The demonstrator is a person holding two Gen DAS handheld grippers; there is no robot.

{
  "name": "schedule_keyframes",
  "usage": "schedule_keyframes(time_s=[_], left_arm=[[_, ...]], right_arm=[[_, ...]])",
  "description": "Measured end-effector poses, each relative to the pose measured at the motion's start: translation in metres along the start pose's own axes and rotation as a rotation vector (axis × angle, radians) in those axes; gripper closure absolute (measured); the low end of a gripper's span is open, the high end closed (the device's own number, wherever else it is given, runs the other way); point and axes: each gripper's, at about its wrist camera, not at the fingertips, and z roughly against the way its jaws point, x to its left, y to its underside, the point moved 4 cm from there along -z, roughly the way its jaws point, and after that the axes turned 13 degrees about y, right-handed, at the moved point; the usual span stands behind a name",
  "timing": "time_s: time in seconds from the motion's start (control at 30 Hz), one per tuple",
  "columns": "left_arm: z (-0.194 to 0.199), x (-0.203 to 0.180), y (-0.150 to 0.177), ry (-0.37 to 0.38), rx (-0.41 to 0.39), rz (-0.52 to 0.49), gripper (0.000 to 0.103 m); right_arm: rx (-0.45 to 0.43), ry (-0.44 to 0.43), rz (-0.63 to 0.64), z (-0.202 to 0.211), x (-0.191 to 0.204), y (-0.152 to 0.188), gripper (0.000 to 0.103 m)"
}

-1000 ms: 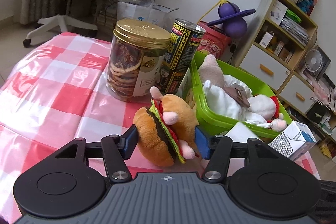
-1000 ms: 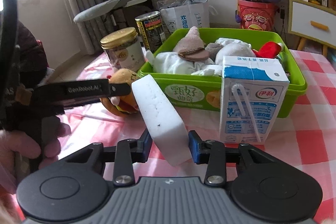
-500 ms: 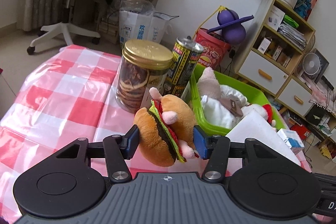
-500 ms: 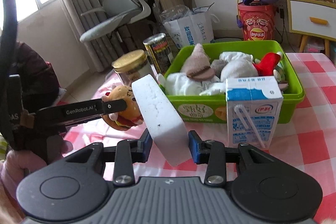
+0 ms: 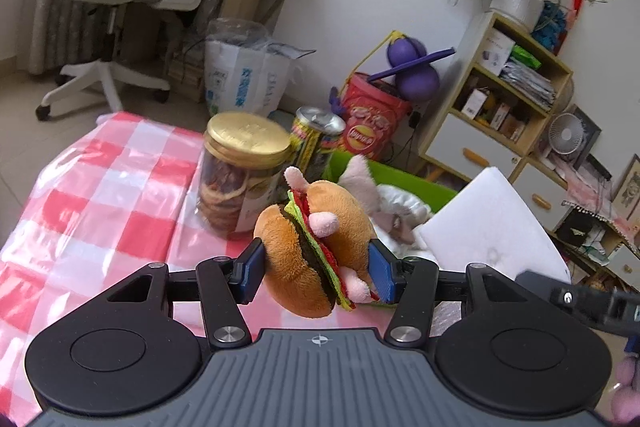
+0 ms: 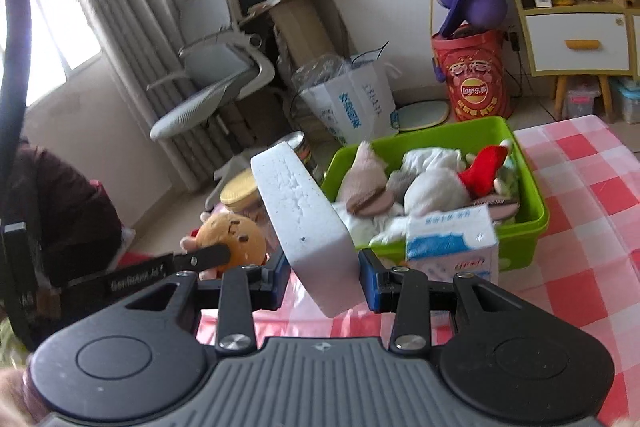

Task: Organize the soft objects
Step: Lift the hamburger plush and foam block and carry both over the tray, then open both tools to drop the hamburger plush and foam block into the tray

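While the tan plush hamburger toy [image 5: 316, 247], with its felt layers of green, red and dark brown and its small pink limbs, is sitting turned on edge, the left gripper [image 5: 316, 271] is clamping it by the two bun halves, jaws about half spread, above the red-and-white checked tablecloth [image 5: 104, 195]. Just beyond it are standing a gold-lidded clear jar of dried slices [image 5: 240, 171] and a yellow-and-black printed tin can [image 5: 316, 139]. The right gripper [image 6: 322, 279] is pinching a thick white foam sponge block [image 6: 304, 223] between narrowly parted blue pads; the block is leaning up and to the left. Behind it, the lime green plastic bin [image 6: 524, 223] is holding a heap of white, pink-grey and red soft toys, with a blue-and-white milk carton [image 6: 452, 247] standing against its front wall. Both grippers are tilting slightly downward, side by side over the table.
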Motion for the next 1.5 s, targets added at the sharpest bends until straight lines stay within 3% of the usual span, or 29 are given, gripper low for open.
schedule_keyframes(time_s=[0.37,0.67,1.17,1.5], left_arm=[[-0.007,-0.016,-0.021,0.051,-0.014,-0.022,0.049],[-0.043,-0.03,-0.035,0.088,0.012,-0.072,0.049],[-0.155,-0.056,-0.051,0.077,0.142,-0.173,0.049],[-0.194,-0.054,-0.041,0.043,0.207,-0.219,0.048]], right_arm=[[-0.053,0.066,-0.121,-0.005,-0.045,-0.049,0.08],[-0.081,0.128,-0.254,-0.023,-0.099,-0.078,0.08],[0.128,0.132,-0.315,-0.119,-0.128,-0.084,0.08],[0.123,0.197,-0.282,-0.142,-0.139,-0.084,0.082]])
